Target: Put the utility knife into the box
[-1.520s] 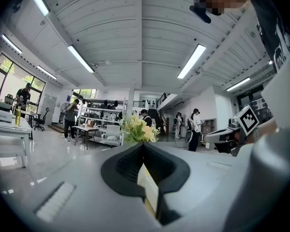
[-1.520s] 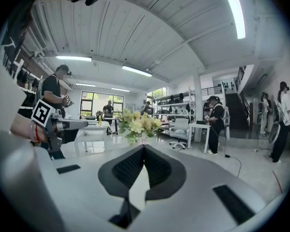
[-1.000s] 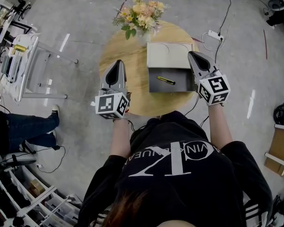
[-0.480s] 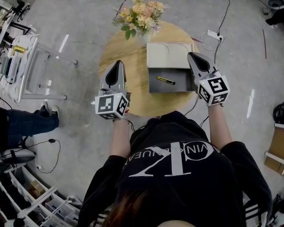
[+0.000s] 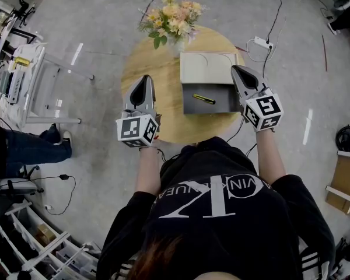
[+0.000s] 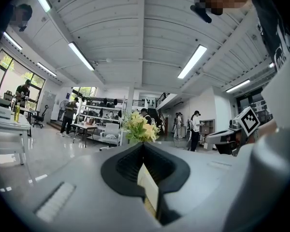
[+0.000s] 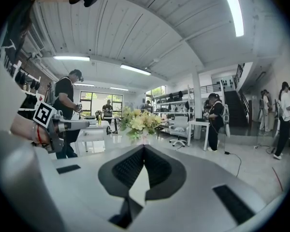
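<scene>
The utility knife (image 5: 204, 99), yellow with a dark tip, lies slantwise on the grey floor of the box (image 5: 189, 107), well inside its walls; judged from that, the placing itself looks done. The box sits on the right half of the round wooden surface (image 5: 163, 118), its near wall close to the near edge, with its pale lid (image 5: 209, 67) folded back on the far side; a bunch of flowers (image 5: 172, 16) stands at the far edge, just beyond the lid.

The left hand-held gripper (image 5: 144, 81) hovers over the left part of the surface, apart from the box; its jaws meet at the tips and nothing is between them. The right hand-held gripper (image 5: 240, 73) hangs just beside the box's right wall, also pinched together and empty; whether it touches the wall cannot be told.

The likely trouble is on the right; a sideways drift of that hand-held gripper could nudge the box, and since the box lies so close to the near edge, a pull toward the person could tip it off and spill the knife. If the lid is to be shut, a reach to the far side could brush the flowers and topple them; closed jaws would also slide off the thin lid edge rather than catch it.
</scene>
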